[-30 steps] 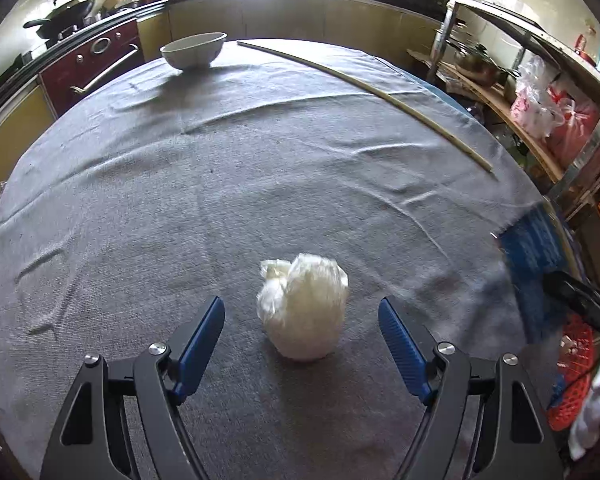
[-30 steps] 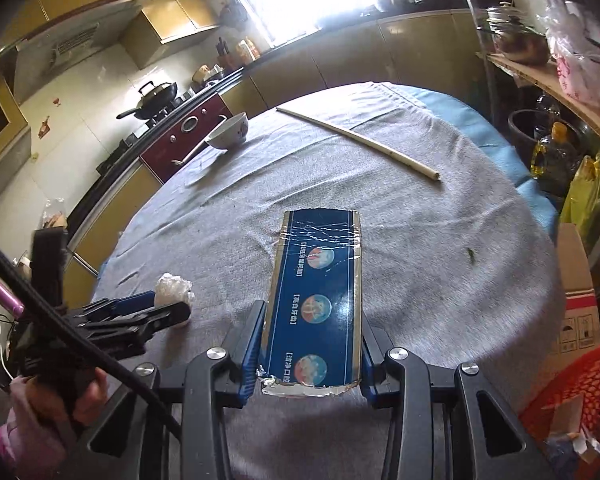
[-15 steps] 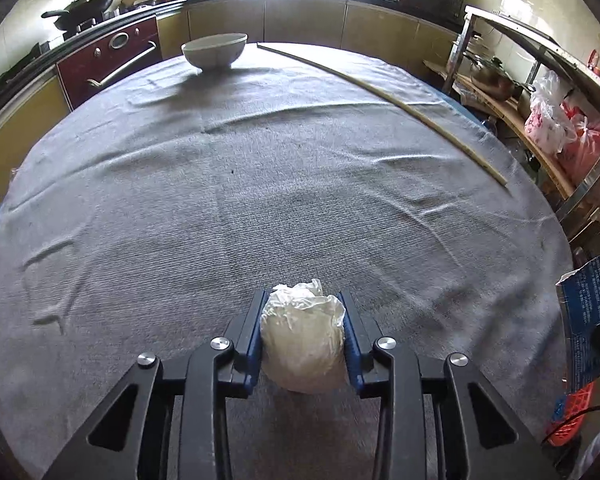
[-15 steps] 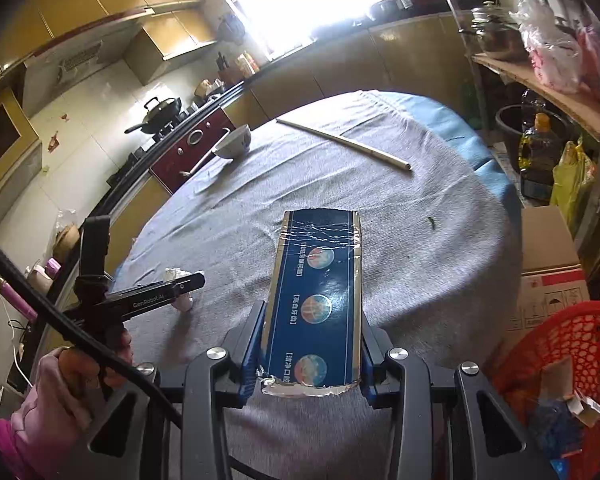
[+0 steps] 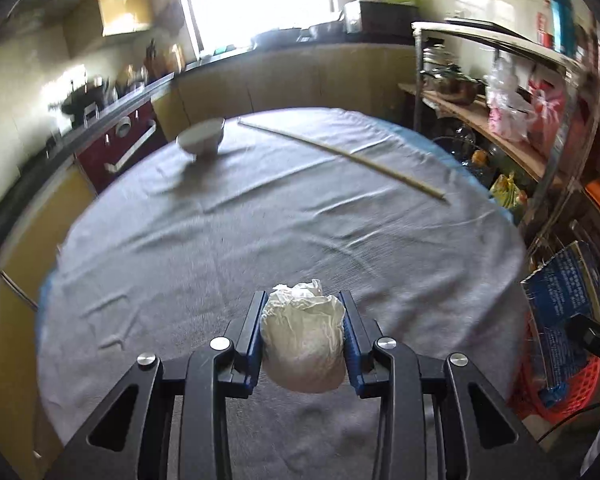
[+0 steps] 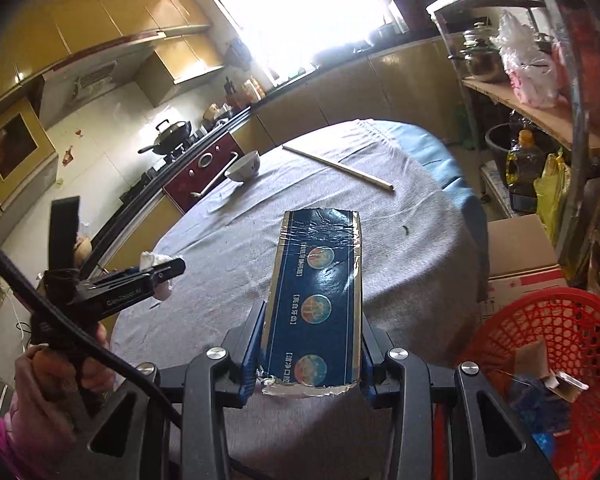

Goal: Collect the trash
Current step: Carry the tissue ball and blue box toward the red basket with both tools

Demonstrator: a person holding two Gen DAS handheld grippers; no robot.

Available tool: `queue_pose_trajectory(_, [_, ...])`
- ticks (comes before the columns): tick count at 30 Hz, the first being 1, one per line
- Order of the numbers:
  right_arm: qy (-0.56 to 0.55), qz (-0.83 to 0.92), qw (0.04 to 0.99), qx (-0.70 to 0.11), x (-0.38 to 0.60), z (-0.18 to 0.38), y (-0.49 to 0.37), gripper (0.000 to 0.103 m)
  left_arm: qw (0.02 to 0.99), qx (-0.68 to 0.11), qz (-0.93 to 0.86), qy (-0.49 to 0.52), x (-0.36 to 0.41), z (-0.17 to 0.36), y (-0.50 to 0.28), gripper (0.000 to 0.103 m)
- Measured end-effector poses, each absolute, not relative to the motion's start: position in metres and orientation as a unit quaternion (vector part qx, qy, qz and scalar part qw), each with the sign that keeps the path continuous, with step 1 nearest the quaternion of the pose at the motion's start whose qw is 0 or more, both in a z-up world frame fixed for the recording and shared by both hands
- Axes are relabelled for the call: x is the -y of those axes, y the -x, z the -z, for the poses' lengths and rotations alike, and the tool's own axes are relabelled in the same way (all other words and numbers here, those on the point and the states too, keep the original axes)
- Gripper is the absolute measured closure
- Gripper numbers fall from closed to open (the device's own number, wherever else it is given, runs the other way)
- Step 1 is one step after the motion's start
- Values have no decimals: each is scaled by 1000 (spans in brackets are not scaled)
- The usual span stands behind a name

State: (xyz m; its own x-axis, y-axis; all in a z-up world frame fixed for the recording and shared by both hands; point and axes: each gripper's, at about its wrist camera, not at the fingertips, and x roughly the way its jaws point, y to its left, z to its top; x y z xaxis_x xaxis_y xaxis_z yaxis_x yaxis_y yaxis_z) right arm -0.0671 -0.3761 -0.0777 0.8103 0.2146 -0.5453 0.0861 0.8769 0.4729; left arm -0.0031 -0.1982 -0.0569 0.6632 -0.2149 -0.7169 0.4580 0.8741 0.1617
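Observation:
My left gripper (image 5: 303,322) is shut on a crumpled white paper ball (image 5: 304,340), held clear above the grey tablecloth (image 5: 228,240). In the right wrist view that left gripper (image 6: 168,270) shows at the left, held by a hand, with the paper ball (image 6: 153,259) peeking out behind its tip. My right gripper (image 6: 312,344) is shut on a flat dark blue carton piece (image 6: 318,296) with round pictures and silver edges. The carton piece (image 5: 560,300) also shows at the right edge of the left wrist view. A red mesh basket (image 6: 560,340) with scraps inside stands low at the right.
A white bowl (image 5: 201,137) and a long thin stick (image 5: 340,156) lie at the table's far side. A cardboard box (image 6: 516,252) sits beside the basket. A metal shelf rack (image 5: 500,100) with pots and bags stands at the right. Kitchen counters and a stove run behind.
The left gripper closed on the paper ball and lifted it off the cloth. The right gripper carried the carton piece rightwards, bringing the red basket into view.

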Motion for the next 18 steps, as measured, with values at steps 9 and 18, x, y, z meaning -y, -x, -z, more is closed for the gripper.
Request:
queue_pose_trajectory(9, [-257,-22,926,-275,394,69,115,61,906,-301,201,-220,233,32,62,67])
queue_pose_trajectory(18, [-258,-15,937,-236,406,56,158,61,906,-273,210,-246,248,20,104,67])
